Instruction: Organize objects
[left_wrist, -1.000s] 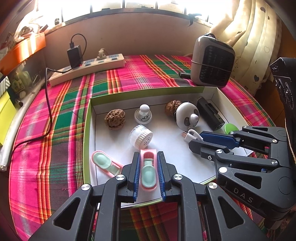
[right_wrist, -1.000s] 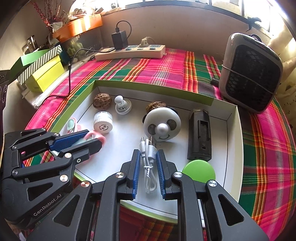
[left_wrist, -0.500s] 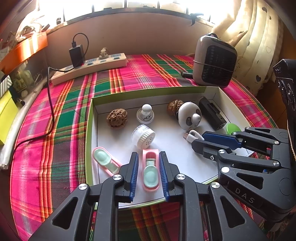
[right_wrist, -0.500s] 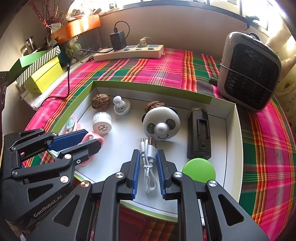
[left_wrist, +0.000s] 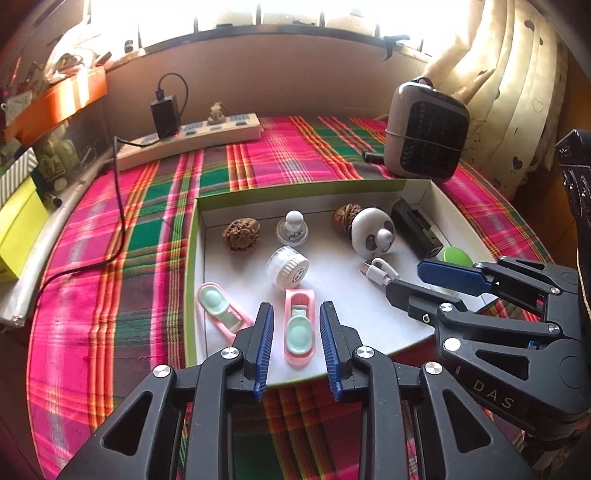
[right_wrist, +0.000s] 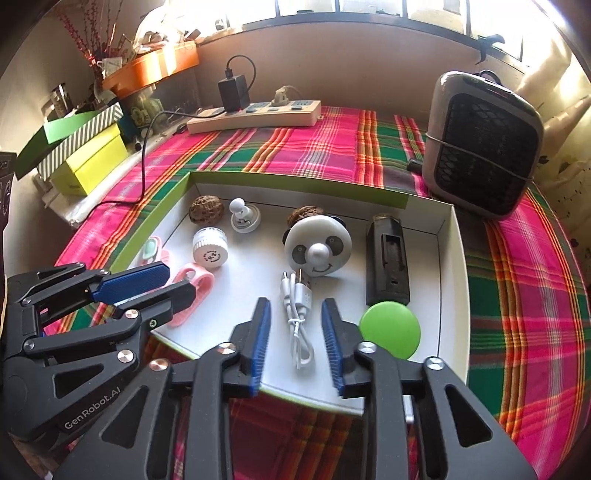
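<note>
A green-edged white box lies on the plaid cloth. My left gripper is opening around a pink clip with a mint pad, which rests on the box floor clear of both pads. A second pink clip lies to its left. My right gripper is opening around a coiled white cable, also free of the pads. Inside the box are a panda-face disc, a black holder, a green disc, a white jar, a white knob and two walnuts.
A grey fan heater stands at the back right, beyond the box. A power strip with a black charger lies along the back wall, its cable trailing left. Yellow and green boxes sit at the left edge. Curtains hang at the right.
Both grippers have spread their jaws. The left one let go of the pink clip and the right one let go of the white cable; both things now lie loose in the box.
</note>
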